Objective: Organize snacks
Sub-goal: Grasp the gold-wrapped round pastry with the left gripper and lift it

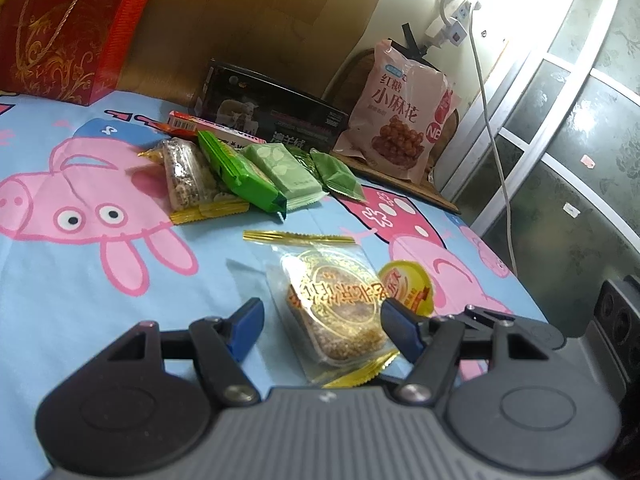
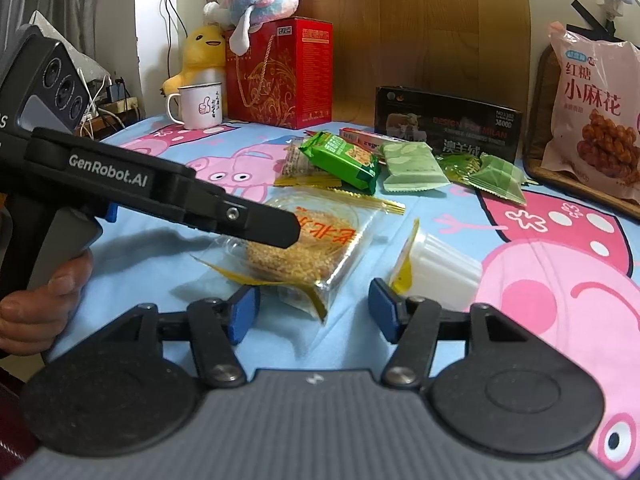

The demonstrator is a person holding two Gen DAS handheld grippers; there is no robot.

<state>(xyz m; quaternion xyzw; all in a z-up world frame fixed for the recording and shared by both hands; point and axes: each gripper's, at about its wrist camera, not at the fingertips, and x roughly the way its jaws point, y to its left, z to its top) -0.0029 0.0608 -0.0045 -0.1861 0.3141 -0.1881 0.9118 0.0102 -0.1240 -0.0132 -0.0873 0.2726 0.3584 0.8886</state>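
Beside the jelly cup (image 2: 438,270), mooncake packet (image 1: 336,312) lies between the spread left gripper (image 1: 322,330) pads, contact unclear; right gripper (image 2: 314,312) spread, empty.

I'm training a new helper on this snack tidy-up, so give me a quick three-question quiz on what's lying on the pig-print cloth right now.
1. True or false: the jelly cup stands upright.
2. What lies between the jaws of the left gripper? A: a green wafer packet. B: the clear-wrapped round pastry. C: a pink bag.
3. Fill in: the white mug stands beside the ___ gift box.

Key: 1 false, it lies on its side. 2 B. 3 red.
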